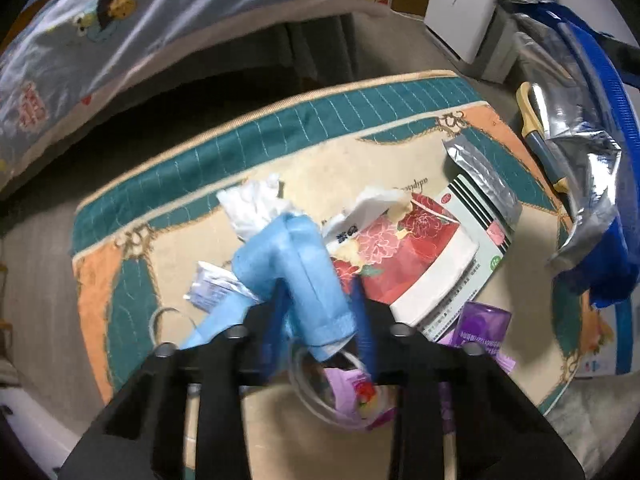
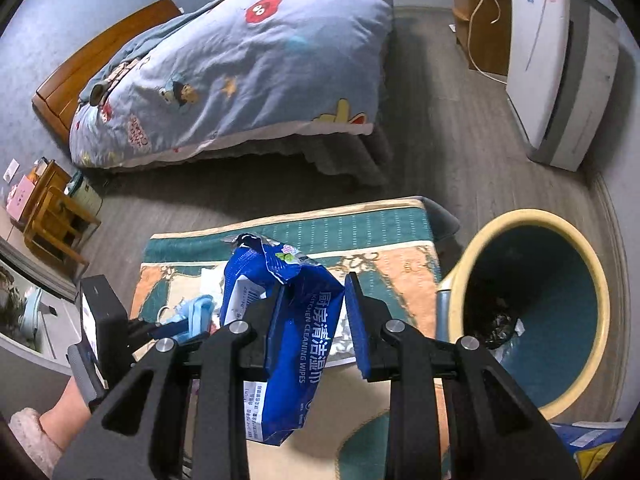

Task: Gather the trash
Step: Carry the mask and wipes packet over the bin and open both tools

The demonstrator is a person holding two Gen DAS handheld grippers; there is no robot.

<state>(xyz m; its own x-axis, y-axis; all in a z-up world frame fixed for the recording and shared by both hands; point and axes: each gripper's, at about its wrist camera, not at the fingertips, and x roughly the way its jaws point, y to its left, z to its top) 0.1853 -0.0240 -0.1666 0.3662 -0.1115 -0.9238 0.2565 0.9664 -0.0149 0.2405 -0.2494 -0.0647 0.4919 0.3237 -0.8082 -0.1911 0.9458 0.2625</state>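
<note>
My left gripper [image 1: 320, 308] is shut on a light blue face mask [image 1: 296, 264] with white tissue [image 1: 252, 204] at its far end, just above a cloth-covered low table [image 1: 280, 128]. Below and around it lie a floral red packet [image 1: 404, 252], a silver foil pouch [image 1: 480, 176], purple wrappers [image 1: 484, 320] and a small clear sachet [image 1: 212, 288]. My right gripper [image 2: 316, 312] stands wide apart around a blue kitchen-wipes pack [image 2: 292, 344]; the pack touches the left finger [image 2: 276, 320] only and hangs over the table [image 2: 400, 264]. A yellow-rimmed trash bin [image 2: 532, 308] stands to the right, trash at its bottom.
A bed with a blue cartoon quilt [image 2: 240, 68] lies beyond the table. A white appliance [image 2: 560, 80] stands at the back right. Wooden stools [image 2: 56, 216] are at the left. Scissors [image 1: 536, 132] lie at the table's right edge beside the blue pack [image 1: 592, 184].
</note>
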